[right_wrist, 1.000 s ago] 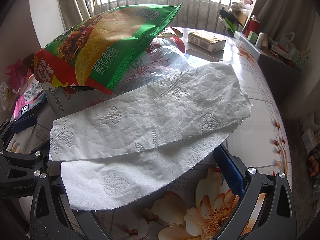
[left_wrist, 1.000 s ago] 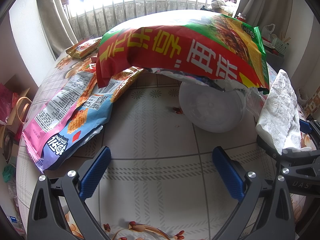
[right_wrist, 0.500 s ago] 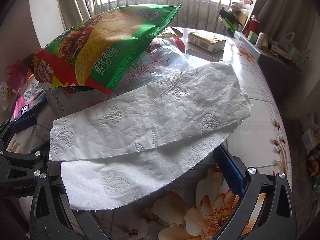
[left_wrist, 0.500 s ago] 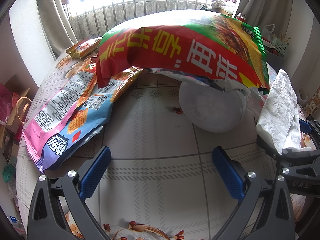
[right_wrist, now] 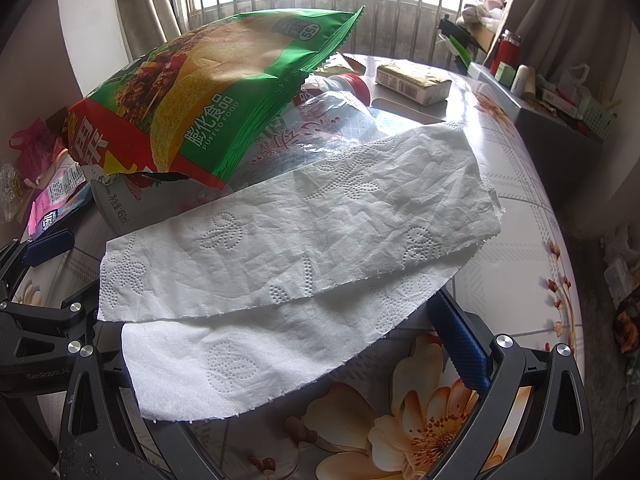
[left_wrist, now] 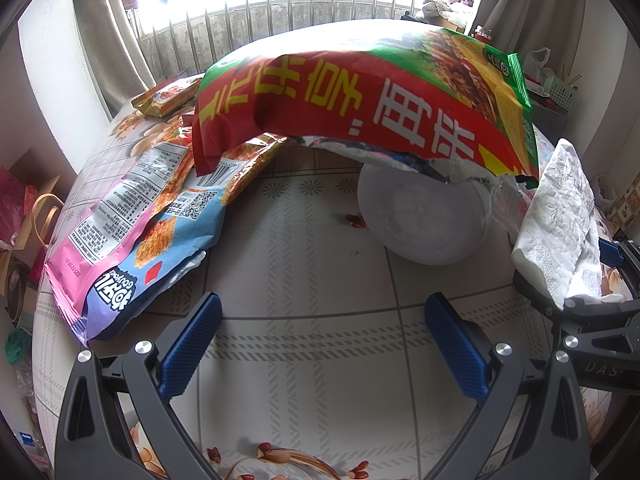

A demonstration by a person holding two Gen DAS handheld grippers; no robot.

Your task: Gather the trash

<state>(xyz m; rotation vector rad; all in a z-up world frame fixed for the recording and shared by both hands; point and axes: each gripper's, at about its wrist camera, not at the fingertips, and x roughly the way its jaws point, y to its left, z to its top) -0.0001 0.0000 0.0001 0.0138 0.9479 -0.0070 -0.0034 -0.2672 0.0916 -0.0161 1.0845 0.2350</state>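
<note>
Scanning from the left edge of the table (left_wrist: 304, 264), we find a flat pink-and-blue snack bag (left_wrist: 132, 236), glossy and crinkled, printed with small text and a code square. Beyond it, near the far left edge, lies a small golden wrapper (left_wrist: 166, 98). Our left gripper (left_wrist: 322, 342) hangs low over bare tablecloth, its ribbed blue pads spread wide with nothing between them. Toward the middle, a big red-and-green puffed-food bag (left_wrist: 372, 100), shiny foil with a torn silvery mouth, drapes over a round, translucent white plastic tub (left_wrist: 424, 220) lying on its side. A few small red scraps (left_wrist: 355, 221) sit just beside the tub. In the right view a crumpled clear bottle with a red cap (right_wrist: 332, 120) pokes out from under the same bag.

At the right, a soft, embossed white paper towel (right_wrist: 288, 264), folded in two layers, lies across our right gripper (right_wrist: 312, 344). Its right pad (right_wrist: 460, 344) shows well out from under the sheet, but the left one is covered, so we cannot tell how far it stands open or whether it grips the towel.

A wrapped rectangular block (right_wrist: 412, 80) rests near the far edge. The cloth is smooth, tile-patterned with orange flowers (right_wrist: 432, 424). Behind stand window bars (left_wrist: 280, 20) and beige curtains (left_wrist: 108, 44).
</note>
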